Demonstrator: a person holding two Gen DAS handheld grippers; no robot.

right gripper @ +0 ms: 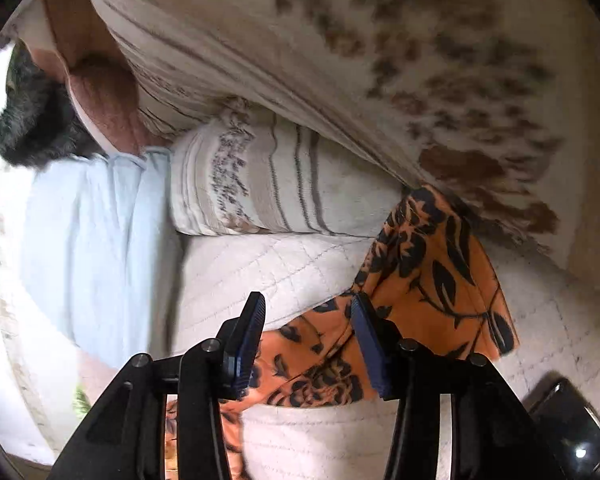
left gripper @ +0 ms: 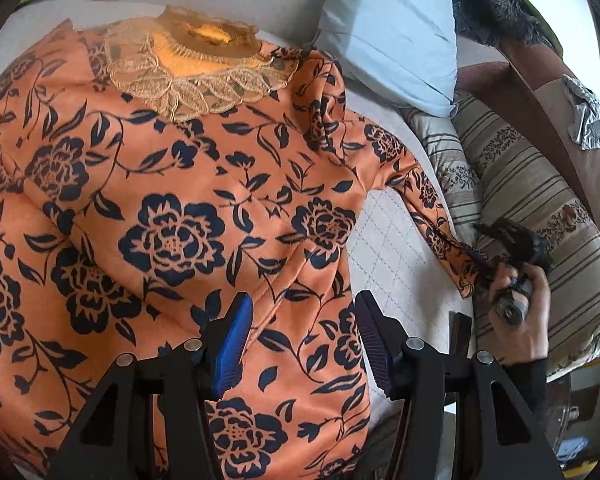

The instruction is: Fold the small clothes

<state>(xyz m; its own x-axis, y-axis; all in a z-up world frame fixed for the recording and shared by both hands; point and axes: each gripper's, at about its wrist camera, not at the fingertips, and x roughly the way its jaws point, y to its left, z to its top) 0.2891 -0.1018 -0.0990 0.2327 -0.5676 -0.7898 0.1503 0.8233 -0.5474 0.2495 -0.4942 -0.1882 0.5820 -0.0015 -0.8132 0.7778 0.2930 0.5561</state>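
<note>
Nearest in the left wrist view, the left tongs [left gripper: 304, 340] are hanging with their jaws apart over the near hem of an orange floral top [left gripper: 172, 216], gripping nothing; whether the tips are brushing the cloth is unclear. The top is lying spread flat, front up, on a quilted white bed cover [left gripper: 396, 240], its lace collar [left gripper: 196, 76] at the far end.

To the right, the right sleeve [right gripper: 428, 280] is stretching out toward a striped cushion [left gripper: 532, 184]. The right tongs [right gripper: 308, 336] are sitting at its cuff, jaws half apart. The sleeve cloth is lying between them, touching the right pad, but they are not yet pinching it. A hand [left gripper: 528, 316] is holding this tool.

The step in hand looks like the first sleeve fold. The next move probably calls for clamping the cuff, then carrying it left across the chest. A pale blue pillow [left gripper: 388, 28] is lying farthest away.
</note>
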